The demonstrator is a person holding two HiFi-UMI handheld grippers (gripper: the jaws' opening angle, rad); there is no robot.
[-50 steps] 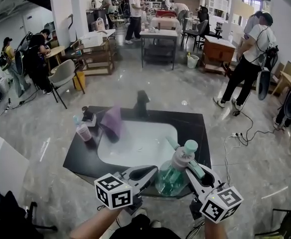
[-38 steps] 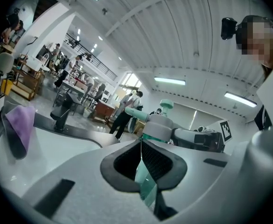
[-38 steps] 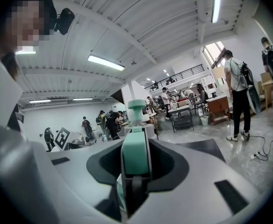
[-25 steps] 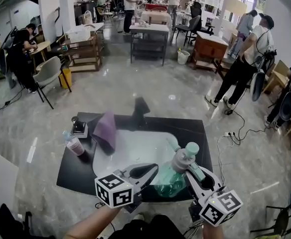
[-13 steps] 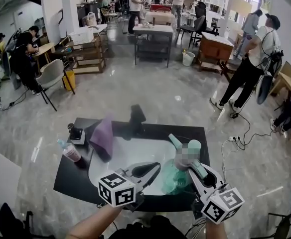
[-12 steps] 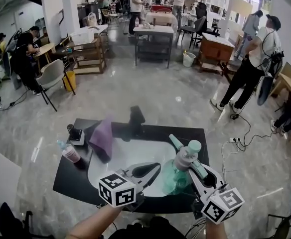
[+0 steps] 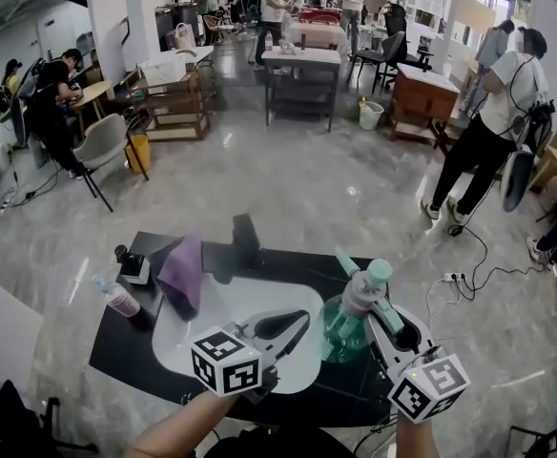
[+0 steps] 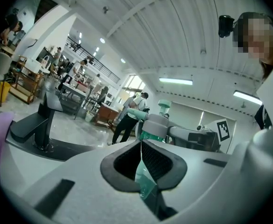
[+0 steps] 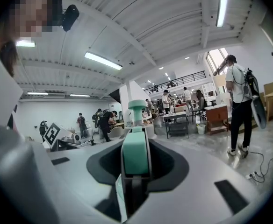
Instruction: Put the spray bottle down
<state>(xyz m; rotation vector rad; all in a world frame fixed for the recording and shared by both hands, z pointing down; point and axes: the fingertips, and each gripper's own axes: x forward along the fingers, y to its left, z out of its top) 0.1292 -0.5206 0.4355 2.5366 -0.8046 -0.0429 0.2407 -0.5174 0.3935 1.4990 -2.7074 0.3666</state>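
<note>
Shifting rightward, spray bottle (still gripped)

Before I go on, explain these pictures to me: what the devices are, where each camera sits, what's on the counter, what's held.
A person holds two hand-held grippers, each with a marker cube on it. One picture comes from a camera on the person's head, looking down. The other two cameras ride on the grippers and look along their jaws. Below is a black counter with a white sink, a faucet, a purple cloth and a pink bottle. The right gripper is clamped on a green spray bottle. The left gripper is shut and empty.
</note>
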